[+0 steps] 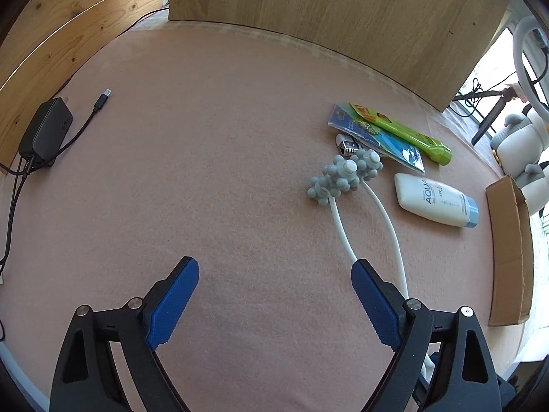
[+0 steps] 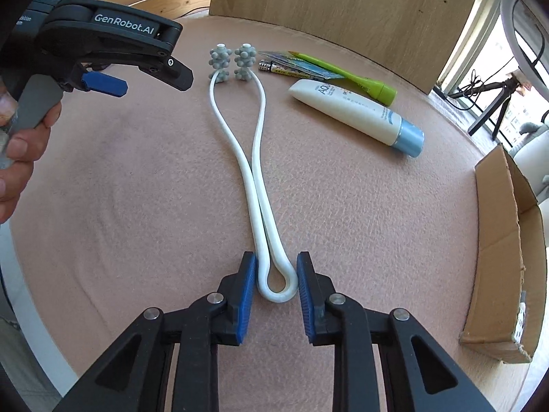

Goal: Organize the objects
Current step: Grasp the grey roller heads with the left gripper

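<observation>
While straddling the closed loop end of the massager (image 2: pixel 255 158), right gripper (image 2: pixel 276 261) set narrow: one pad (image 2: pixel 247 295) against the loop's side, the other seemingly a sliver off, so bracketed rather than firmly pinched; hard to call closer than that. Lying flat on the pink table (image 2: pixel 137 206), long axis running from 6 o'clock at the jaws straight up to about 12 o'clock in the right wrist view, with the two knobbly grey rollers (image 2: pixel 233 61) at the far end, just beside a pile of packets. Judged well lined up: jaws square across the axis, loop centred between them. Left gripper (image 1: pixel 274 264) wide open, holding nothing, over bare table; from there the rollers at roughly 1 o'clock and the white stems passing just beside its 4 o'clock finger. Right hand clearly the nearer to the loop end. White tube (image 2: pixel 357 113) at 1 o'clock and cardboard box (image 2: pixel 497 240) at 3 o'clock from the right gripper, both well apart from the loop. Likely next: finish the pinch, lift, then swing toward 3 o'clock if the box is the destination. Risk noted: long floppy stems trailing and dragging the rollers across the packets.
</observation>
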A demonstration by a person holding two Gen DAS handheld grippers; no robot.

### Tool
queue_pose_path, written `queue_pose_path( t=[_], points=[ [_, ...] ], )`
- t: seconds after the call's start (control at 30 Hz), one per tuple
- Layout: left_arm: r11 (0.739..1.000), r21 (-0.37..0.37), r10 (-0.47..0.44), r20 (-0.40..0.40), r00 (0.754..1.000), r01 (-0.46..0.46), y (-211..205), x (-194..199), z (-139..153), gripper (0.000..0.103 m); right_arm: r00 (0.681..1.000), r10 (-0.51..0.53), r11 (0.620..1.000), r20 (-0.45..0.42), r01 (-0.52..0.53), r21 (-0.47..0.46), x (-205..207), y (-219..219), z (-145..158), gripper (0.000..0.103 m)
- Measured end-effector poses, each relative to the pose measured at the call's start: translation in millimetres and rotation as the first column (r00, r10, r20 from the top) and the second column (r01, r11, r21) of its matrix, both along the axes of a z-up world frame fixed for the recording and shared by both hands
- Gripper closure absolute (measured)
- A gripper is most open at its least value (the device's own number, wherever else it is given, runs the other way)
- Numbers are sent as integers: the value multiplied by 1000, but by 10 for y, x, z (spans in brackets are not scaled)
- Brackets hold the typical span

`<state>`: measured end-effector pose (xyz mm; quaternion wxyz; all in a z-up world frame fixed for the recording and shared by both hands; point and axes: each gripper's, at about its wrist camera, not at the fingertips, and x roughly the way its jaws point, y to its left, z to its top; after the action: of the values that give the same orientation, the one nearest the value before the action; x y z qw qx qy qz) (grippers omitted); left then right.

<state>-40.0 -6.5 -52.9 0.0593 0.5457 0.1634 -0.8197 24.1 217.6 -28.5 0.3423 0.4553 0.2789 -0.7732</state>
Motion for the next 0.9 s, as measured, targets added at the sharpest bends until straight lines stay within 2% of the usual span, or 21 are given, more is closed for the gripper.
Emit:
queue_pose_path(
  t=[0.17, 0.2, 0.27, 0.33, 0.5, 0.57, 0.63, 0.9],
  points=[
    [1000, -3, -17, -11, 1000, 17, 104, -104, -16, 13, 999, -49, 999, 15, 49, 7, 170, -48, 4, 82],
    [999, -23, -25, -6, 1000, 25, 142, -126, -23, 13, 998, -59, 998, 15, 59, 9, 197, -56, 5, 82],
    [998, -56, -37, 10, 999, 37, 211, -165, -53, 21, 997, -72, 997, 18, 72, 11, 227, -68, 5, 82],
    [997, -62, -42, 36, 998, 44, 267, -208, -103, 35, 996, -91, 996, 26, 91, 8, 249, -67, 10, 82],
    [993, -103, -61, 36, 997, 65, 405, -249, -98, 55, 992, -120, 993, 37, 120, 5, 293, -78, 14, 82],
    [993, -96, -71, 30, 997, 73, 451, -269, -97, 69, 991, -127, 992, 39, 127, 0, 299, -75, 16, 82],
    [993, -79, -83, 26, 996, 84, 506, -296, -105, 93, 990, -134, 991, 47, 134, -10, 291, -65, 16, 83],
    [996, -63, -70, 9, 998, 70, 566, -293, -92, 94, 988, -151, 988, 40, 153, -30, 308, -50, 12, 83]
  ],
)
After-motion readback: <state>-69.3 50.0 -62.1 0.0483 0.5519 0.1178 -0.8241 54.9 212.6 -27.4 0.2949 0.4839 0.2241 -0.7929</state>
